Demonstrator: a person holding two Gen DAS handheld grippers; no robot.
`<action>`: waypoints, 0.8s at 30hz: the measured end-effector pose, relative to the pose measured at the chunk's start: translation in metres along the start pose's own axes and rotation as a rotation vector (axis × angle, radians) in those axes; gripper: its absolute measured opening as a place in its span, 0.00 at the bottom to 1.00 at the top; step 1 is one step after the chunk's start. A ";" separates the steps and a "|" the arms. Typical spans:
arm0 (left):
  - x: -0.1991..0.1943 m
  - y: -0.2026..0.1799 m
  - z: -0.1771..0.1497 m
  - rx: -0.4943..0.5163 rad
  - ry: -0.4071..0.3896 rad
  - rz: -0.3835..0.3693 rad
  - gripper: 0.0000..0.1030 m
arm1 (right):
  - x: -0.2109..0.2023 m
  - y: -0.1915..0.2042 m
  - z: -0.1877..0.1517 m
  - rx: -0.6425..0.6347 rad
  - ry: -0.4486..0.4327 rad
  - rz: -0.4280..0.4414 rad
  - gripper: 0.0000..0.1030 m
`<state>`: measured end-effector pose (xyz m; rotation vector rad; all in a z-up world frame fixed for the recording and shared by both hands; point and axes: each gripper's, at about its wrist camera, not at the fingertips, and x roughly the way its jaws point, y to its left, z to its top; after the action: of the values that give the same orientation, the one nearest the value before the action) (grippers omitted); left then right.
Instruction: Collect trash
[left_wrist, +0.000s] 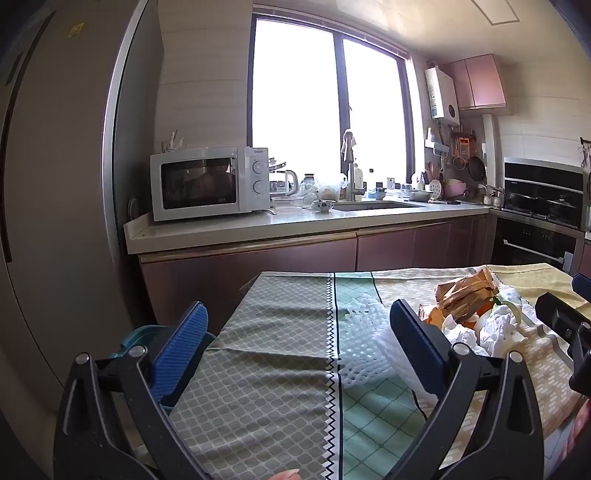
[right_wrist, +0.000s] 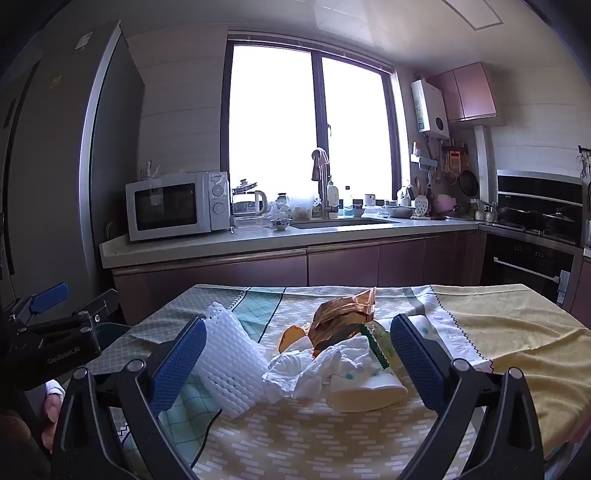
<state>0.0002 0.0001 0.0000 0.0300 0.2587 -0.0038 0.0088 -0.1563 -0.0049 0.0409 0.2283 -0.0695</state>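
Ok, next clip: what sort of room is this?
A home kitchen, by the look of it: a microwave on the counter, a sink with a tap under the window, and a built-in oven at the right.

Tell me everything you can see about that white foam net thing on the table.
The white foam net is a soft mesh sleeve of the sort used to cushion fruit, made of white foam strands in a diamond lattice with open holes. It lies empty and partly flattened on the patterned tablecloth, at the left end of the trash pile. Its right side touches the crumpled white tissue. From the right wrist view it sits just beside the near left finger, not gripped; from the left wrist view it is partly hidden behind a finger.
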 end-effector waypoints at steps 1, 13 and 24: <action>0.000 0.000 0.000 0.004 0.000 0.001 0.95 | 0.000 0.000 0.000 0.000 0.004 0.000 0.94; -0.012 0.001 0.003 0.004 -0.037 -0.006 0.95 | -0.003 0.004 0.009 -0.001 -0.010 0.001 0.94; -0.010 0.002 0.001 -0.001 -0.049 -0.003 0.95 | -0.004 0.005 0.004 -0.004 -0.030 0.003 0.94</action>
<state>-0.0090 0.0025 0.0034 0.0280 0.2096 -0.0075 0.0063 -0.1516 -0.0001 0.0361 0.1983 -0.0666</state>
